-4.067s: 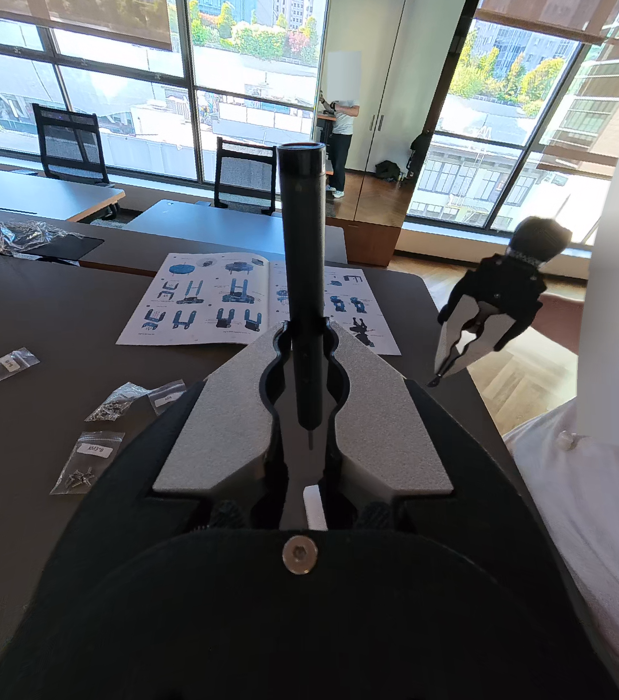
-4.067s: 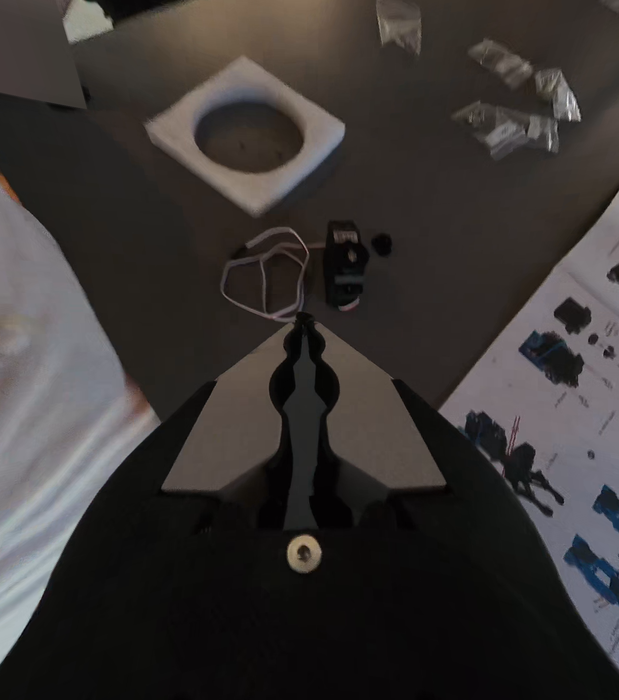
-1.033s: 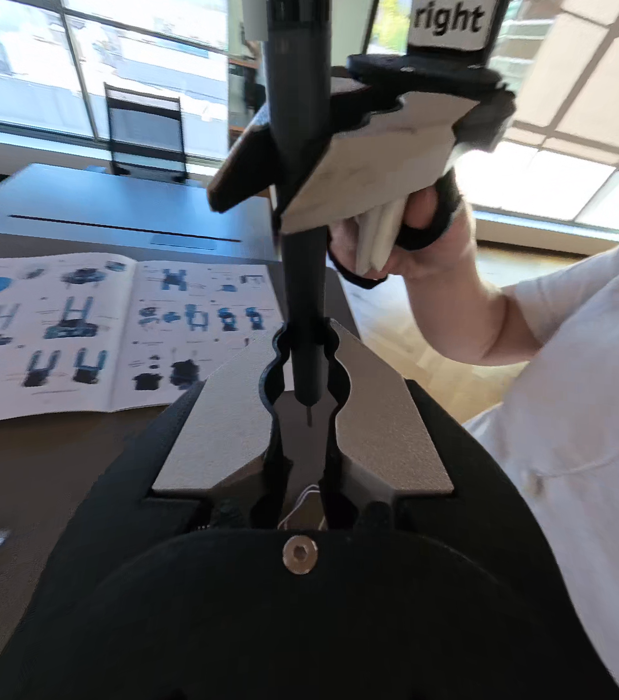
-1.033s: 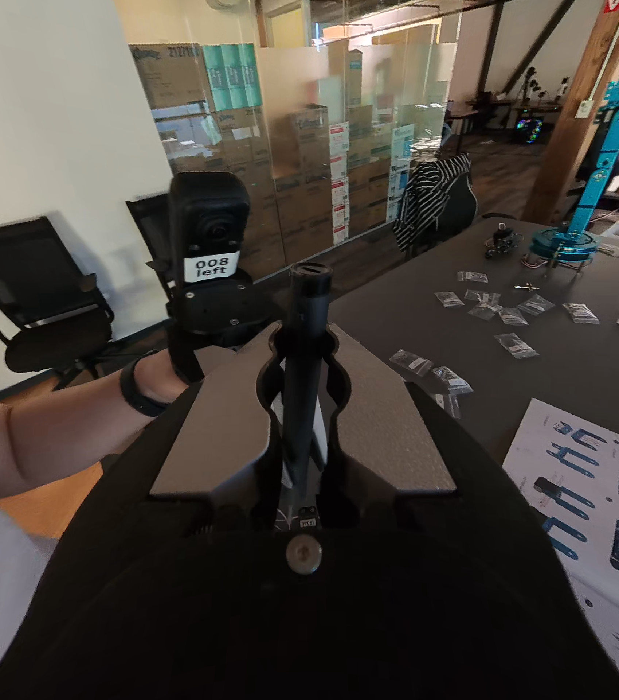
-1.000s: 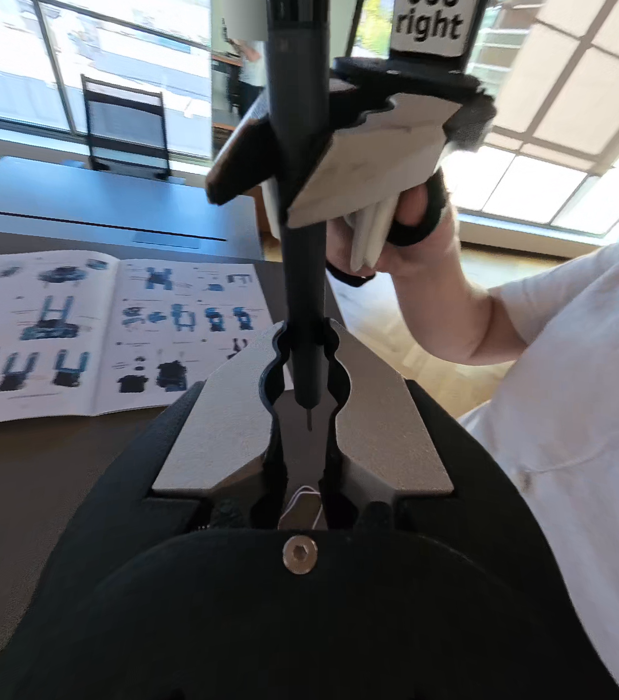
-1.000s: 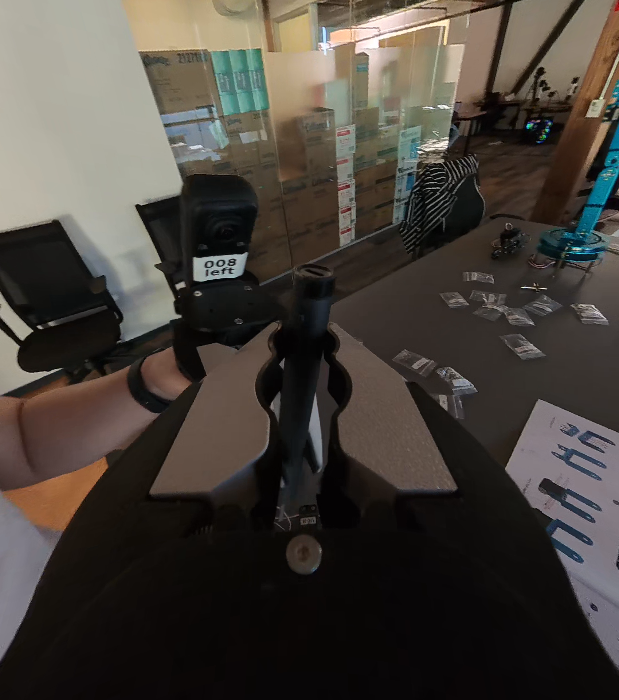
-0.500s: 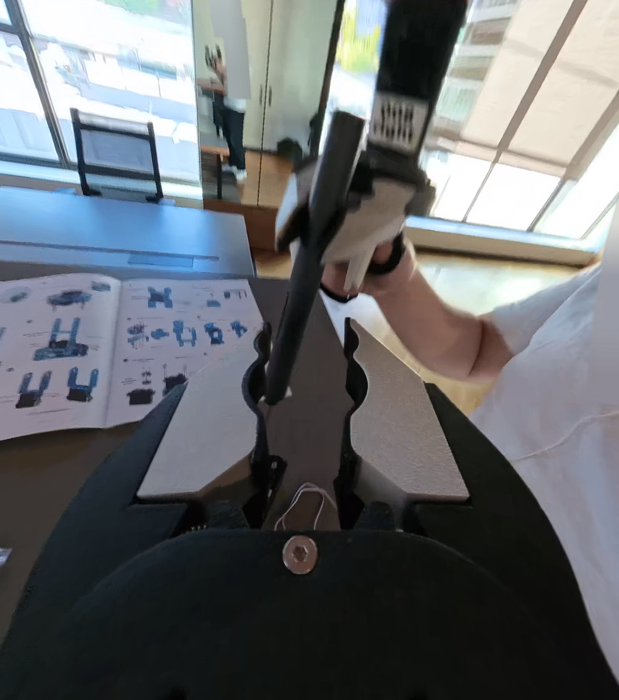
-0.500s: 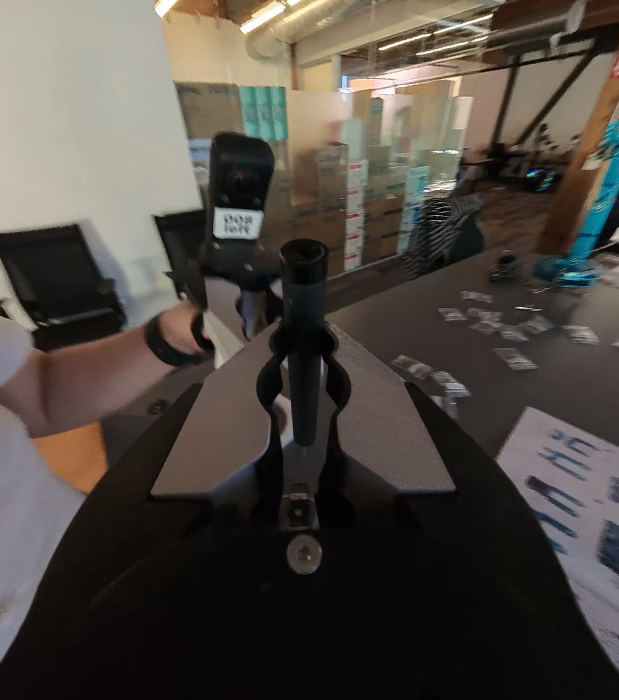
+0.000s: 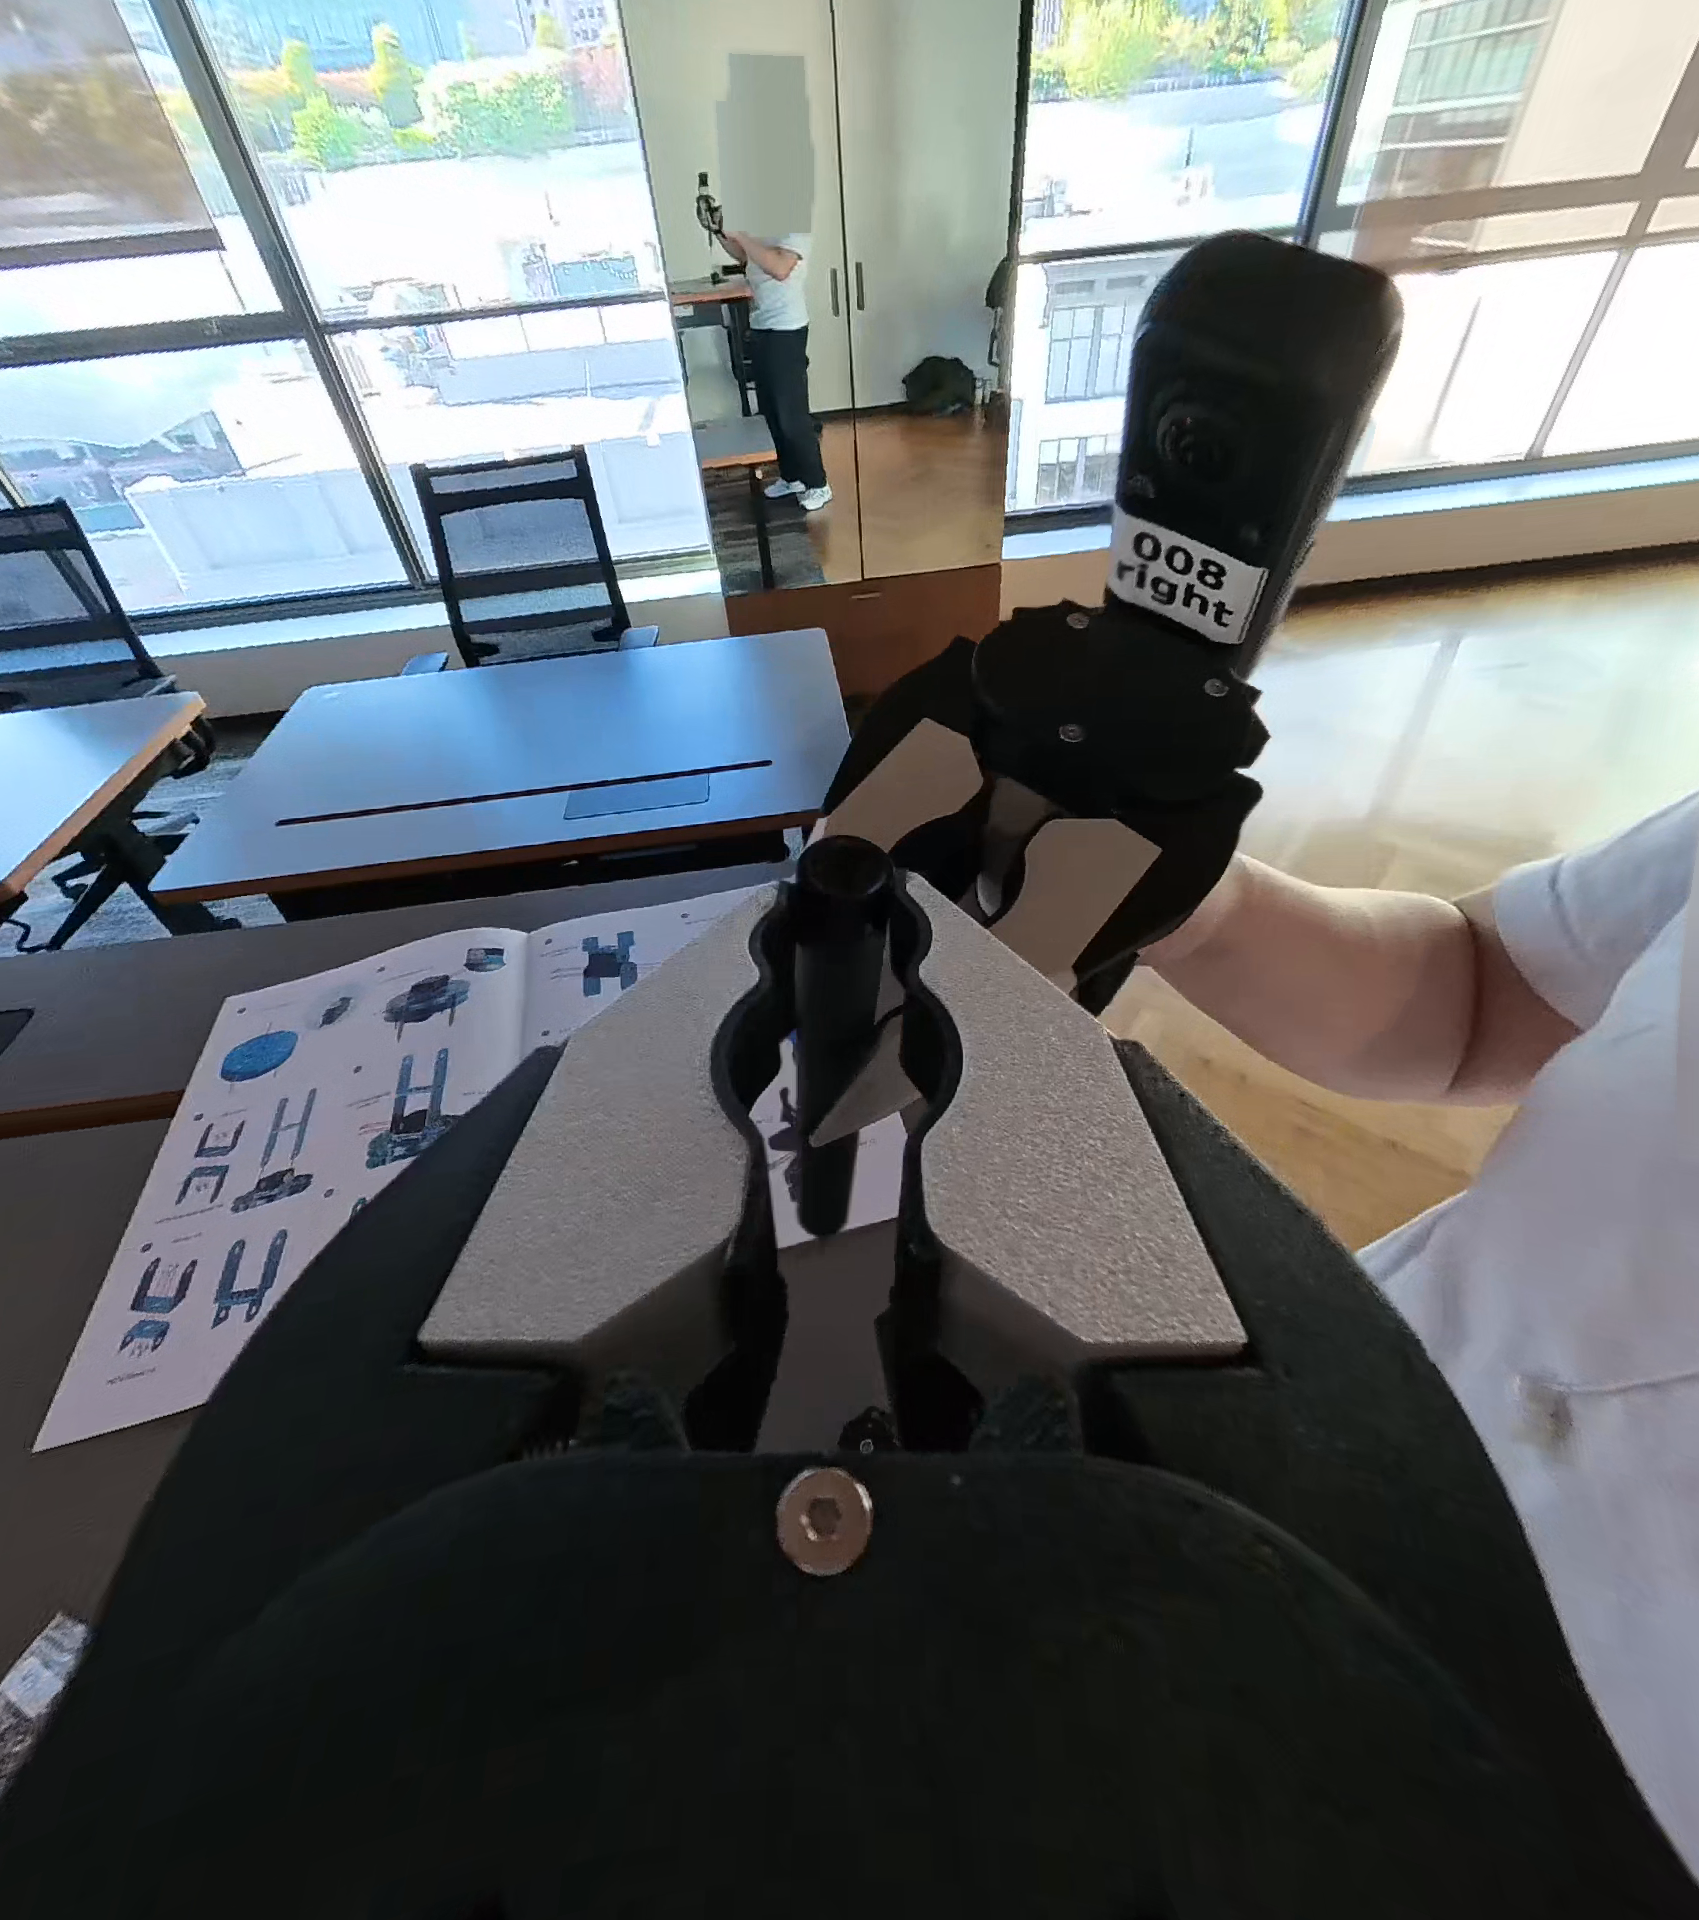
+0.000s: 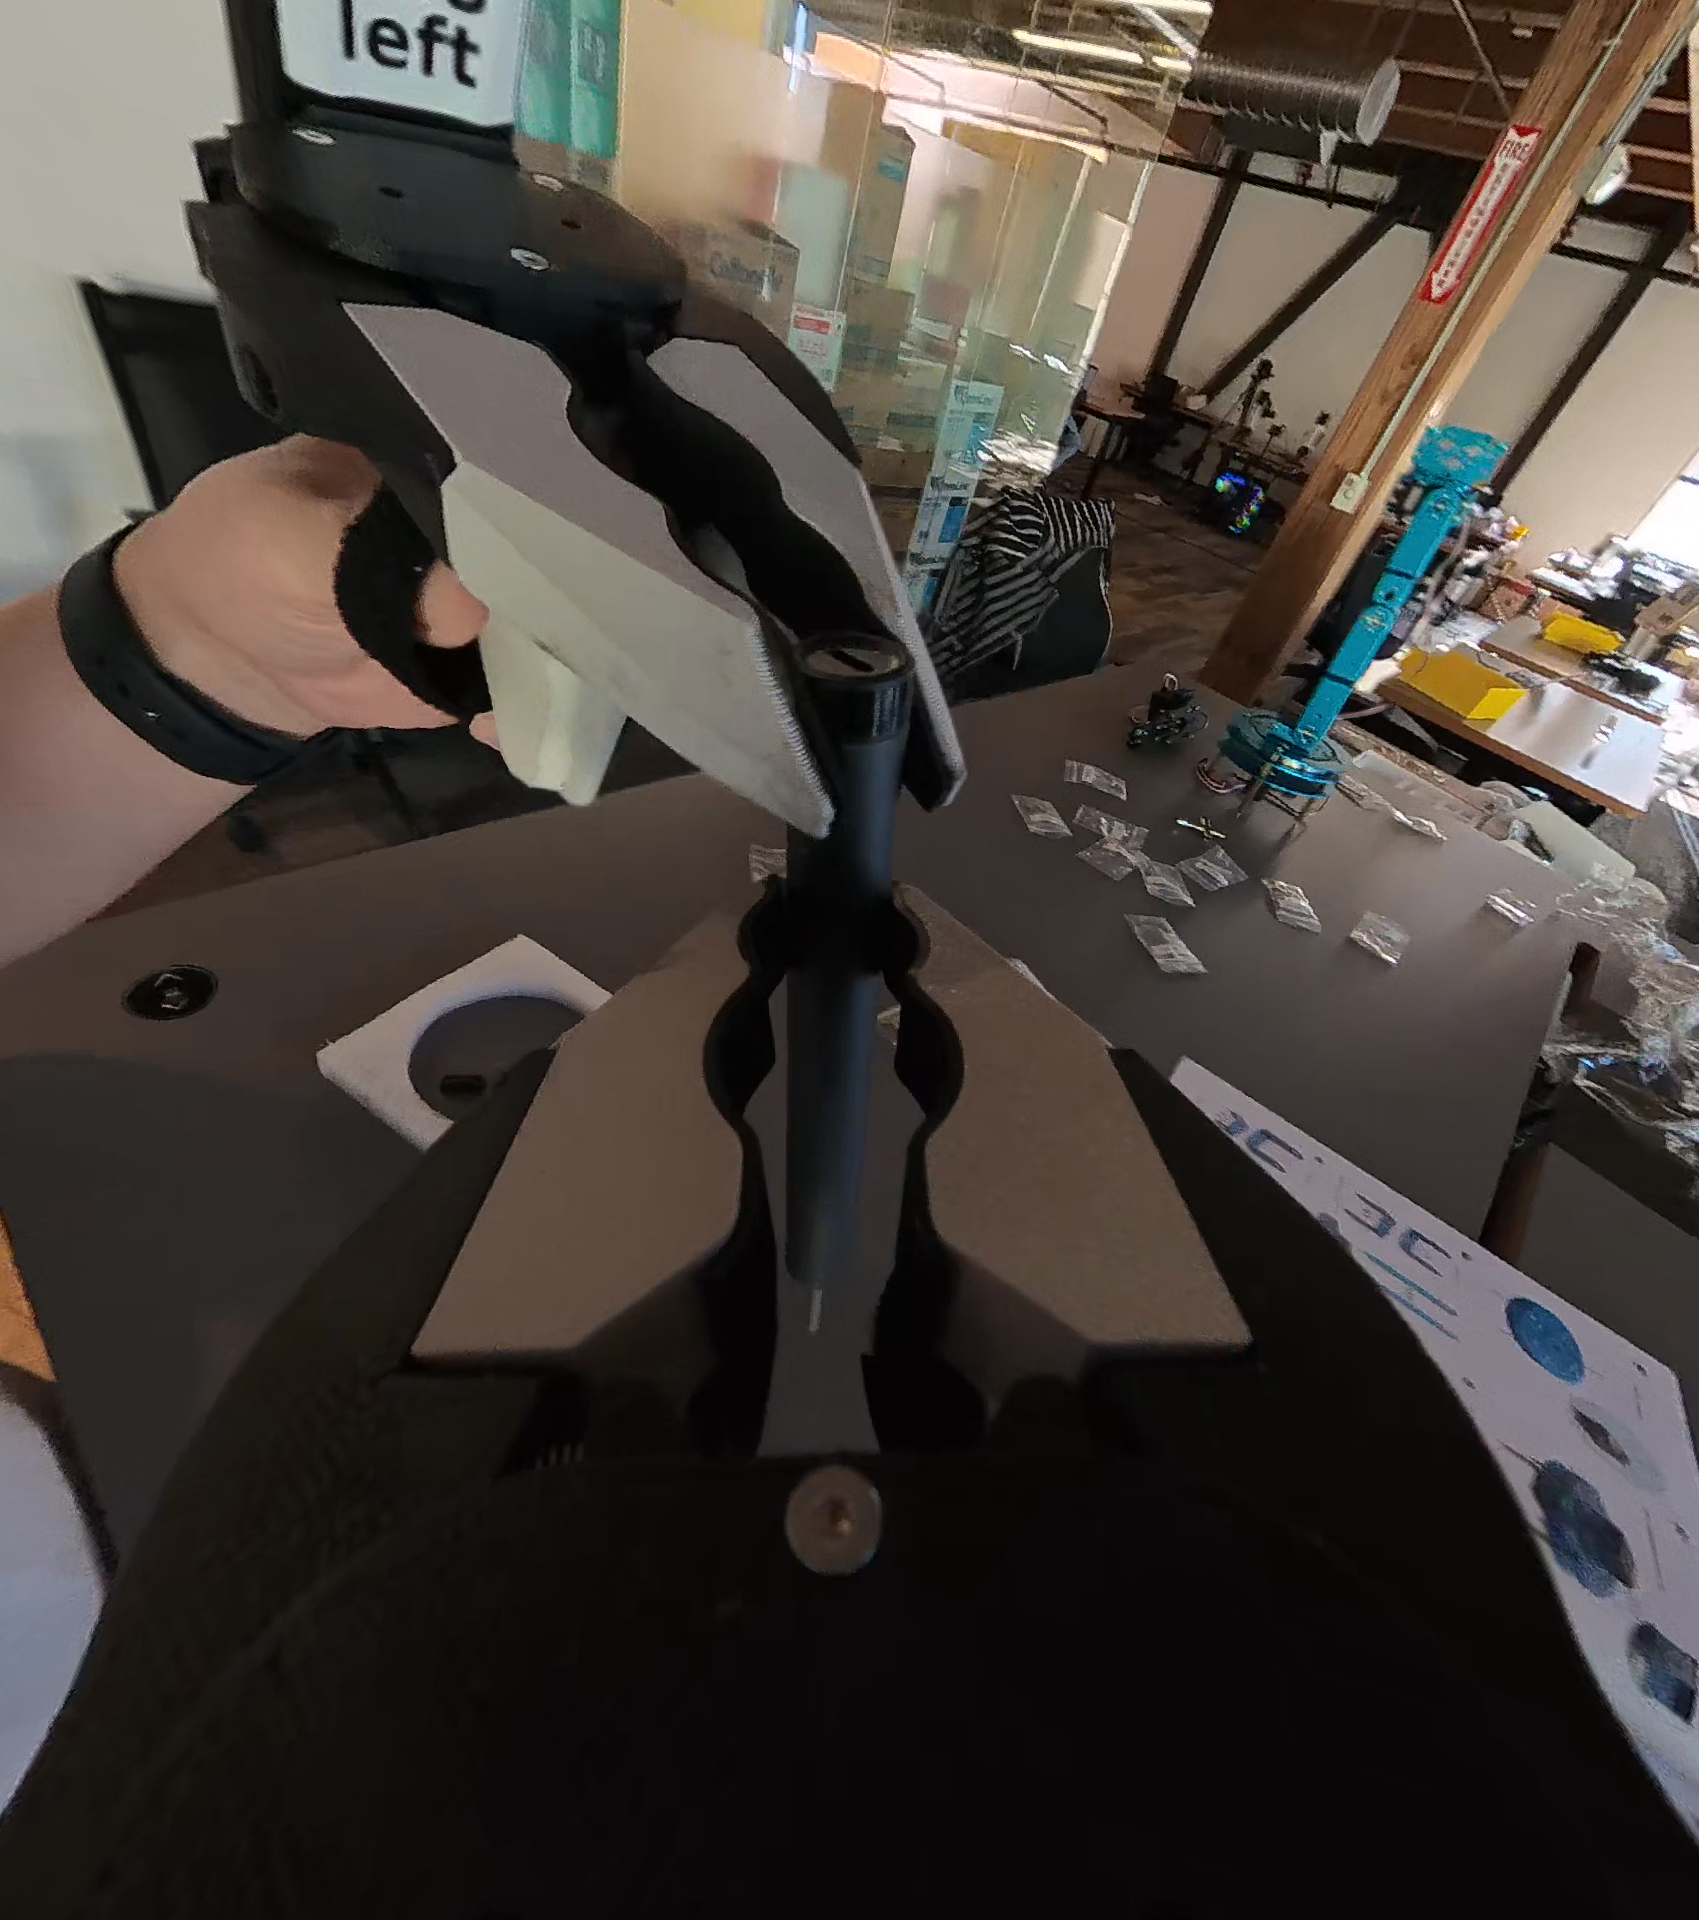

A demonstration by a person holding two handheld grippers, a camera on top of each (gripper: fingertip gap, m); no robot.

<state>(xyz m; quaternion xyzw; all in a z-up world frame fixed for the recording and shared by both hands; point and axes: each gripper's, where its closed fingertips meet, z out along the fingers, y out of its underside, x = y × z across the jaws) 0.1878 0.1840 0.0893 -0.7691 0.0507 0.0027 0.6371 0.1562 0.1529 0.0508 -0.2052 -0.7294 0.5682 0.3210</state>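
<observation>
A black precision screwdriver (image 10: 829, 1091) with a thin metal tip is held above the dark table (image 10: 253, 935). My right gripper (image 10: 837, 914) is shut on its shaft, tip pointing back toward the camera. My left gripper (image 10: 876, 810) comes down from above, and its fingers close on the cap end. In the left wrist view my left gripper (image 9: 845, 904) grips the cap of the screwdriver (image 9: 824, 1039). The right gripper (image 9: 840, 1112) reaches in from the upper right, one fingertip showing through the gap.
An open instruction booklet (image 9: 336, 1091) lies on the table, also in the right wrist view (image 10: 1447, 1351). A white foam square with a round hole (image 10: 388, 1049), several small plastic bags (image 10: 1167, 945), crumpled wrap (image 10: 1645, 1060) and a blue robot arm (image 10: 1344, 686) are there. Desks and chairs (image 9: 512, 769) stand behind.
Four seconds ago only my left gripper held the screwdriver. The right then gripped it and the left opened half a second ago. Now the left has shut on the cap end.
</observation>
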